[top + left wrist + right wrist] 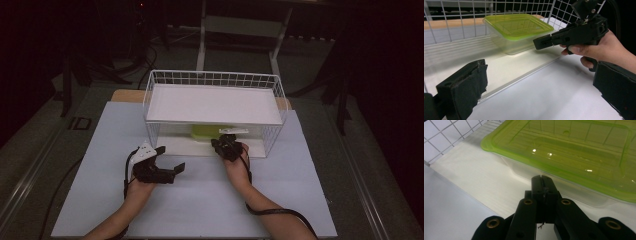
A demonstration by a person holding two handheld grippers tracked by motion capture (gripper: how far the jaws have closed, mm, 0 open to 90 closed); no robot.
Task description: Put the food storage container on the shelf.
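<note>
High view: green-lidded container (202, 131) sits inside the wire basket (155, 92), under its white shelf.
Left gripper view: left gripper (536, 87) jaws wide apart, before the basket.
Right gripper view: right gripper (542, 185) jaws pressed together, empty, just short of the container (574, 155).

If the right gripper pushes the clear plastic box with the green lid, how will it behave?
The clear plastic box with the green lid looks empty through its walls, so it is probably light. On the smooth white shelf board it would likely slide rather than tip, being low and wide. Its thin walls may flex if squeezed.
</note>
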